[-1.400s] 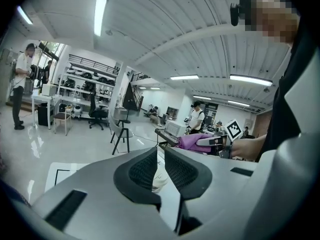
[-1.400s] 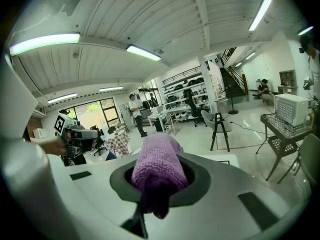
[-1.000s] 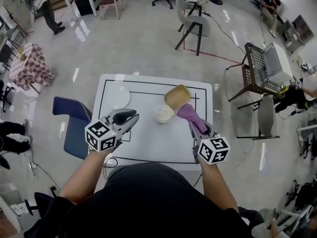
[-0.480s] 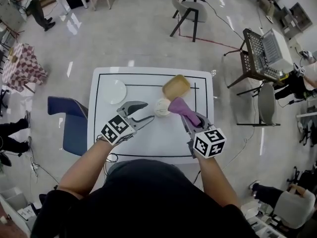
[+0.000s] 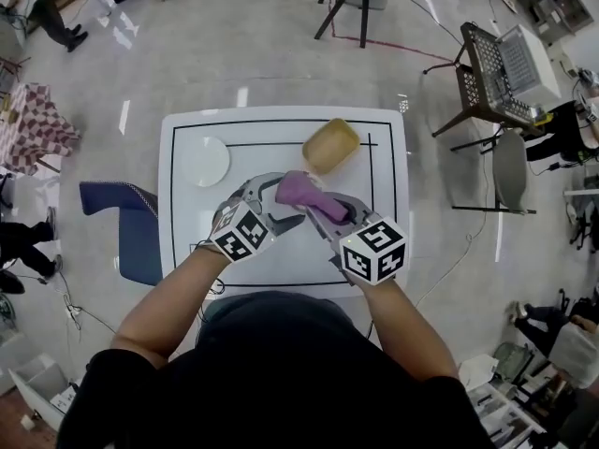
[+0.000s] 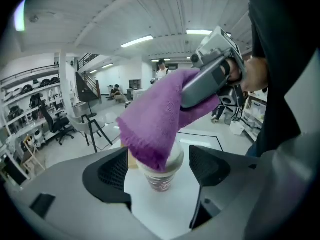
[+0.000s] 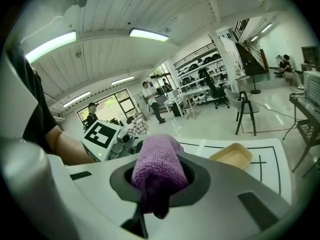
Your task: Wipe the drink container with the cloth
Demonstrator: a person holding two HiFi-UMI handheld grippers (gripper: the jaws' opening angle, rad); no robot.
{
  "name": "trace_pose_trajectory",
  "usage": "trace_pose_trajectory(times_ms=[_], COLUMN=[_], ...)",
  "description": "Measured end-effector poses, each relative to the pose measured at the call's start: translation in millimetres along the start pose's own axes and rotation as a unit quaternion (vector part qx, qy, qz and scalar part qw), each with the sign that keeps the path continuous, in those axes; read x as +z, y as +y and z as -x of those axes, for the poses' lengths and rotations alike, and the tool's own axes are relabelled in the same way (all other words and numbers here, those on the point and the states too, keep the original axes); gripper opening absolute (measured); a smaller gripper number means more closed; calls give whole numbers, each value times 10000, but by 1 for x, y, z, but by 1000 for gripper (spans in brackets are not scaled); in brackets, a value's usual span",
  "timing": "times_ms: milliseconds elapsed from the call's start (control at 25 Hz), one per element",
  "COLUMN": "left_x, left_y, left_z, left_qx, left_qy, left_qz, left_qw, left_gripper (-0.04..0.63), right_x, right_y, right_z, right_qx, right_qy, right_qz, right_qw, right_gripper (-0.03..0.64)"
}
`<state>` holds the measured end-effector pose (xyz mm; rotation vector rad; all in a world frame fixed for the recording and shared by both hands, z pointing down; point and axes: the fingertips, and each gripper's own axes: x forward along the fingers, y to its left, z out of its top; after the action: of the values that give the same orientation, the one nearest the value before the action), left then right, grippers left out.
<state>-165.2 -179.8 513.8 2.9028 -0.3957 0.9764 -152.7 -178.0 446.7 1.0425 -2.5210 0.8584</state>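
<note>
Left claw [image 6: 160, 166]: wide open, jaws just been opening, cup [image 6: 161, 178] between them, untouched.
Right claw [image 7: 159, 184]: clamped on purple cloth [image 7: 156, 163], hanging over the lid.
Cup: mid-desk [image 5: 187, 237], frame center. Looks light, tippy and crushable, so I'd grab the lower sidewall gently.

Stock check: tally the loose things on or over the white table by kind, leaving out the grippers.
Drink container: 1
Purple cloth: 1
Tan tray: 1
White plate: 1
Total: 4
</note>
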Motion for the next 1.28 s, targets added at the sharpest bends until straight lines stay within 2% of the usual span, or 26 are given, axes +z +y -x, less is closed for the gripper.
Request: trace_pose_trajectory(times_ms=[200,480,760,960,1080,1160,1200,1280], left_x=[1,-11,-14,-17,-23,-41,-51,-60], left_y=[1,-1,1,2,2,0,-2,-5], left_z=[-18,-43,-47,-48,-50,-52,-52,-49], left_qx=[124,40,74,48,98,6,-69,-103], left_qy=[55,388,322,327,506,840,972,981], left_qz=[-735,-1263,-1267,-1285,-1414,-1364,-1266,-1106], left_qw=[9972,9912,9914,9912,9886,9871,9872,9890], left_gripper=[397,394,394,394,391,358,302,281], right_x=[-11,-46,-47,-42,-37,-34,-33,-32], right_y=[9,-17,-28,-47,-60,-72,-77,-80], right_z=[-26,-46,-49,-43,-35,-28,-25,-21], right_qx=[299,309,164,-282,-603,-897,-998,-1011], right_qy=[253,716,663,607,593,537,490,439], right_qz=[-57,-364,-147,56,269,363,325,241], right_qw=[9992,9963,9976,9977,9961,9939,9933,9936], right_gripper=[81,81,81,81,81,81,81,81])
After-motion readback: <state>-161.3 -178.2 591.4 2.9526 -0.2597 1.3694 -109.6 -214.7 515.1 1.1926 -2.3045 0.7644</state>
